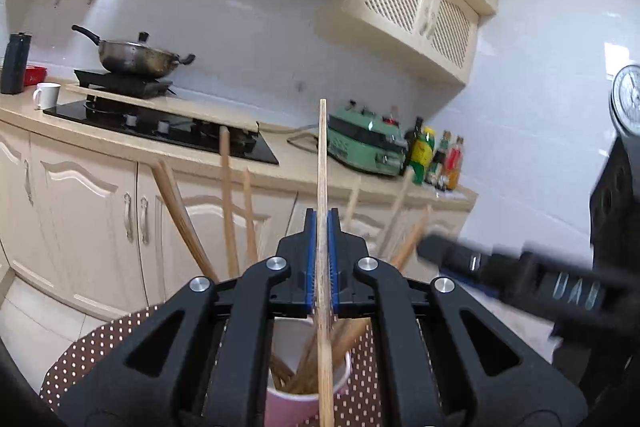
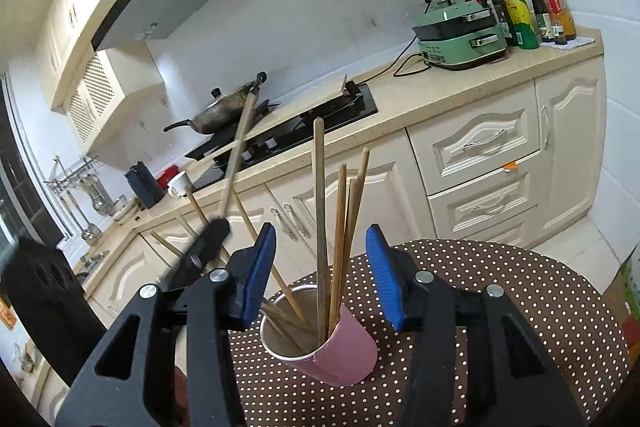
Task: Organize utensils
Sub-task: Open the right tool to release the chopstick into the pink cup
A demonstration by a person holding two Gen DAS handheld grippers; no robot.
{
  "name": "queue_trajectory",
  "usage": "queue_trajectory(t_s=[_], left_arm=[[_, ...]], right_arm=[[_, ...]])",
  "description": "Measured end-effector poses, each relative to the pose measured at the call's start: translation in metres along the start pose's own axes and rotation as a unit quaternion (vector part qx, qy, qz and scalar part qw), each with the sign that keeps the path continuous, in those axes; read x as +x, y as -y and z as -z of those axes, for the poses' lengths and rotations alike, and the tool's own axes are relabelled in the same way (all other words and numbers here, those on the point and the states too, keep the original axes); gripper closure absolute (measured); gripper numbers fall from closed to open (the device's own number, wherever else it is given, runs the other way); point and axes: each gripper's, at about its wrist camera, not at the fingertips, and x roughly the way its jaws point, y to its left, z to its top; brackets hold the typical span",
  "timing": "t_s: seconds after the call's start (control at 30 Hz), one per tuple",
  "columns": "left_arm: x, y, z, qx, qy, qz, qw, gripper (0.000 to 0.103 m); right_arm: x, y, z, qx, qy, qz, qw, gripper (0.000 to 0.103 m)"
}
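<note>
Left wrist view: the left gripper [image 1: 322,227] has its blue pads clamped tight on a single chopstick [image 1: 322,163], which stands nearly upright, its lower end down at the pink cup [image 1: 294,407]. More chopsticks [image 1: 228,195] fan out of that cup, on the polka-dot tablecloth [image 1: 92,351].

Right wrist view: the right gripper [image 2: 322,273] is wide open, holding nothing, fingers either side of the cup [image 2: 344,351]. The clamped chopstick [image 2: 239,151] leans left.

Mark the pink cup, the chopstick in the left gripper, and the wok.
pink cup [image 2: 344,351], right wrist view, on its outer side wall.
chopstick [image 1: 322,163], left wrist view, on the shaft above the fingers.
wok [image 1: 136,57], left wrist view, on its body.
</note>
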Motion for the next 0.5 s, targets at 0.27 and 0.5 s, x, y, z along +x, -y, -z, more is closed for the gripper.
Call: queue_trajectory(t_s=[0.27, 0.5], left_arm=[[-0.009, 0.007, 0.003, 0.011, -0.02, -0.001, 0.9997, 0.097], [-0.013, 0.001, 0.008, -0.008, -0.033, -0.017, 0.9993, 0.097]], right_arm=[[-0.001, 0.012, -0.001, 0.025, -0.014, 0.007, 1.0, 0.058], [-0.003, 0.015, 0.008, 0.038, -0.036, 0.017, 0.998, 0.058]])
